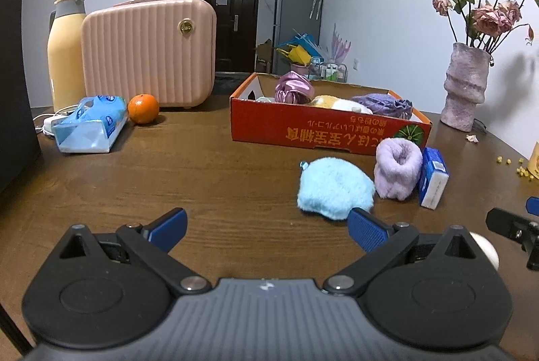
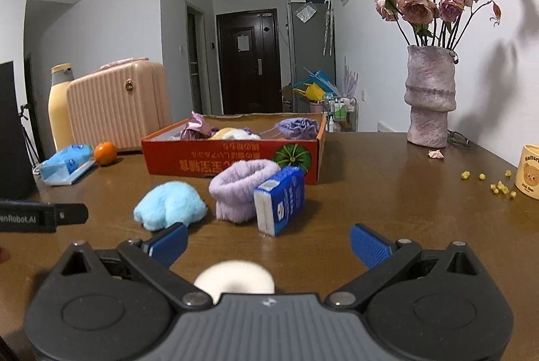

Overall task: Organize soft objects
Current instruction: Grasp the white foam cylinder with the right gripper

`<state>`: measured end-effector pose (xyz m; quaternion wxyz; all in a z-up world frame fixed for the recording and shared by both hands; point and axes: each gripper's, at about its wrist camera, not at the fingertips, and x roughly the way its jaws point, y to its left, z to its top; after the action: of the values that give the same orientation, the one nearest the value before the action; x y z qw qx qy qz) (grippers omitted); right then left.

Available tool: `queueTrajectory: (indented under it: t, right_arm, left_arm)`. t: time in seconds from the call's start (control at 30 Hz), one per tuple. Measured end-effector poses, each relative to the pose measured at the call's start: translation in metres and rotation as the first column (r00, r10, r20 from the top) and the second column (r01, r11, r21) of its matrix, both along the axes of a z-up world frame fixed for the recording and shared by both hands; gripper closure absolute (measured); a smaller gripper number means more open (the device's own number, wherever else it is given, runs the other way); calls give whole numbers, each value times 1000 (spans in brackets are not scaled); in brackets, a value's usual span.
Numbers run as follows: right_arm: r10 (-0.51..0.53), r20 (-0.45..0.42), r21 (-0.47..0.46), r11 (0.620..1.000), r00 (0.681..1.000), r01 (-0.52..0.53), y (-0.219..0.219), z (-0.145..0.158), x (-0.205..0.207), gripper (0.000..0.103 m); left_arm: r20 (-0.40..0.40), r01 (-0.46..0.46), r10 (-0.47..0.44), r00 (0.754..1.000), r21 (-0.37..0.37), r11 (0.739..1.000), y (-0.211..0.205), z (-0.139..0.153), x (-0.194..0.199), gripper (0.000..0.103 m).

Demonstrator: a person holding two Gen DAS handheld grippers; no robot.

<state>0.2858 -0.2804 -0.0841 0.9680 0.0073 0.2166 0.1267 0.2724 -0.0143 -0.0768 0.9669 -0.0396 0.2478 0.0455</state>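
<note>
Pale-blue fluffy pouch (image 1: 335, 188) lying on the bench (image 1: 202, 165), just ahead and to the right of the left tongs (image 1: 266, 228), nearly touching their right pad (image 1: 367, 231). Left tongs spread wide, holding nothing; right tongs (image 2: 267, 243) likewise spread wide and empty, with a white round soft piece (image 2: 234, 278) directly beneath and close to their body. From the right wrist view, pouch ahead and to the left, beyond the left pad (image 2: 168, 243). Long axis of the pouch running roughly across the left tongs' line of reach, small loop at the far left end. Lilac fluffy roll (image 1: 397, 167) just beside it to the right, leaning against a blue-and-white tissue pack (image 1: 433, 177). Red cardboard box (image 1: 303, 128) behind, already holding several soft pieces. Probably nearer to the left tongs, so a short shift rightward and forward likely needed to centre the pouch between the pads.
</note>
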Motion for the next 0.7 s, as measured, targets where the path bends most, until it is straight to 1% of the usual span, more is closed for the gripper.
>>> queueTrajectory:
  t: [0.27, 0.43, 0.7]
  right_arm:
    - [15, 12, 2, 1000, 1000, -15, 3, 0, -12, 0]
    - [-8, 5, -4, 1000, 1000, 8, 2, -1, -13, 0]
    - [6, -87, -64, 998, 996, -11, 16, -13, -7, 0]
  left_arm:
    - [-9, 23, -24, 1000, -5, 1000, 0, -2, -8, 0]
    - [-17, 40, -40, 999, -3, 999, -2, -2, -8, 0]
    - [-34, 41, -41, 999, -4, 999, -4, -2, -9, 0]
